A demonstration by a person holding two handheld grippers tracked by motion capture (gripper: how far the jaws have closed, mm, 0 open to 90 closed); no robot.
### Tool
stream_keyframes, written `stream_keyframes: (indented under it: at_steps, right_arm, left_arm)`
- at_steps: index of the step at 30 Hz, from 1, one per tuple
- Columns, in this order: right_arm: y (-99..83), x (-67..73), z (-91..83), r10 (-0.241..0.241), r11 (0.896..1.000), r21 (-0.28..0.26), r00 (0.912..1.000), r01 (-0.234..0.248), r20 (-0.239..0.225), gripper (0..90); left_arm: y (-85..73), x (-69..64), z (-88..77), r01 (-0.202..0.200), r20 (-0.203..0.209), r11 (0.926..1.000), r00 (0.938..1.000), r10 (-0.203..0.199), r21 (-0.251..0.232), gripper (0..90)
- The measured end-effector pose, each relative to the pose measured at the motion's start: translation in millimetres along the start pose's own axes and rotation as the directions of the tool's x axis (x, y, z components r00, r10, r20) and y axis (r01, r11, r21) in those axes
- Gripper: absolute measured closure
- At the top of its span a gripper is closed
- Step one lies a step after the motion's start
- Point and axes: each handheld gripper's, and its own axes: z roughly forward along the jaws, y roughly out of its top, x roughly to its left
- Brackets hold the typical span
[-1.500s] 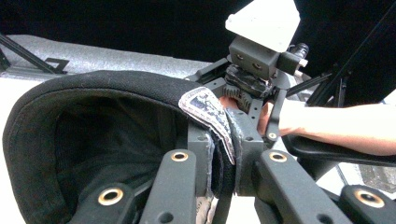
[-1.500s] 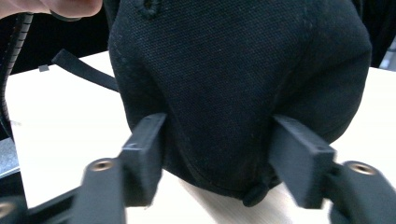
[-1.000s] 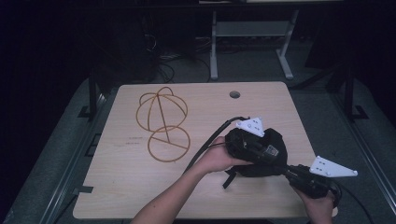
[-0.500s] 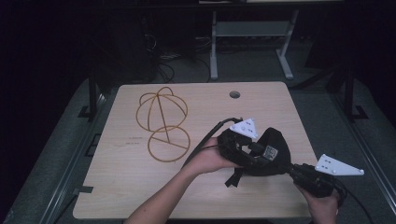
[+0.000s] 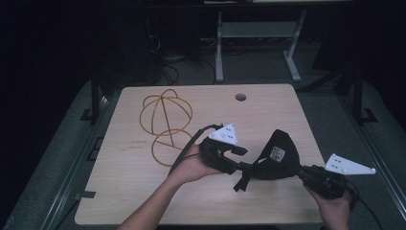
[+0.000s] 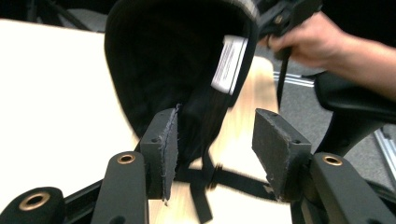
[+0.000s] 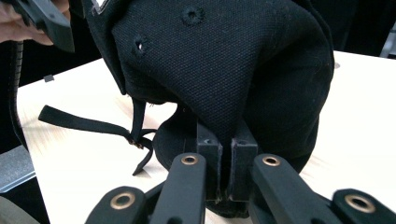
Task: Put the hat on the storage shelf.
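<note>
Black cap (image 5: 281,155) is up off the surface (image 5: 143,191) near its front right part, crown pointing away from the person in the high view, with the adjuster strap (image 5: 245,176) dangling down on the left side of it. The right tool (image 7: 226,179) has it: in the right gripper view the two pads are squeezed nearly together on a fold of the cap's fabric, and you can see two stitched eyelets on the crown above. So that one's clamped narrow on the cap.

The left tool (image 6: 215,144) is just beside the cap, on its left in the high view. Its jaws have just been opening and now sit about halfway apart. In the left gripper view the inside of the cap, white label (image 6: 229,64) included, hangs right in front of it; the cap's edge and the strap run between the pads, and the fabric sits against the left pad (image 6: 164,144) while the right pad stands clear of it, so it's not pinching anything. That view is a bit motion-blurred.

Further back on the left half of the surface there's a wire thing (image 5: 165,125), a brownish globe-shaped frame on a ring base, well apart from the cap. A round cable hole (image 5: 241,97) sits near the far edge.
</note>
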Motion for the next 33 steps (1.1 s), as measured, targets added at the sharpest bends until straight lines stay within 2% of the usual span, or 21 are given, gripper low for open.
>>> stream_keyframes:
  at_steps: [2,9,11,18,25,33]
  right_arm:
    - [2.9,-0.9,2.2,0.005,1.000,0.011,1.0000,-0.005,-0.006,86.1]
    - [12.9,-6.9,6.9,0.018,0.999,0.035,0.9996,-0.017,-0.021,86.0]
    - [17.3,-7.5,8.1,0.012,0.999,0.046,0.9996,-0.011,-0.025,86.0]
    - [34.7,-7.6,12.2,-0.006,0.997,0.074,0.9995,0.008,-0.031,86.0]
    - [50.3,-9.7,15.6,-0.016,0.997,0.079,0.9991,0.019,-0.038,86.1]
    - [62.7,-8.7,21.5,-0.021,0.995,0.091,0.9986,0.026,-0.049,86.1]
  left_arm:
    - [-10.5,1.2,-5.2,0.018,-0.018,0.9998,0.9997,-0.018,0.004,49.9]
    - [-28.1,2.5,-12.7,0.025,-0.048,0.9995,0.9986,-0.024,0.021,49.5]
    - [-37.3,2.9,-16.0,0.031,-0.067,0.9992,0.9973,-0.029,0.026,49.4]
    - [-58.0,3.4,-25.8,0.050,-0.094,0.9982,0.9944,-0.047,0.033,48.7]
    - [-78.2,2.9,-34.5,0.072,-0.119,0.9970,0.9906,-0.068,0.028,47.6]
    - [-91.7,-1.6,-35.2,0.058,-0.136,0.9970,0.9894,-0.051,0.051,46.2]
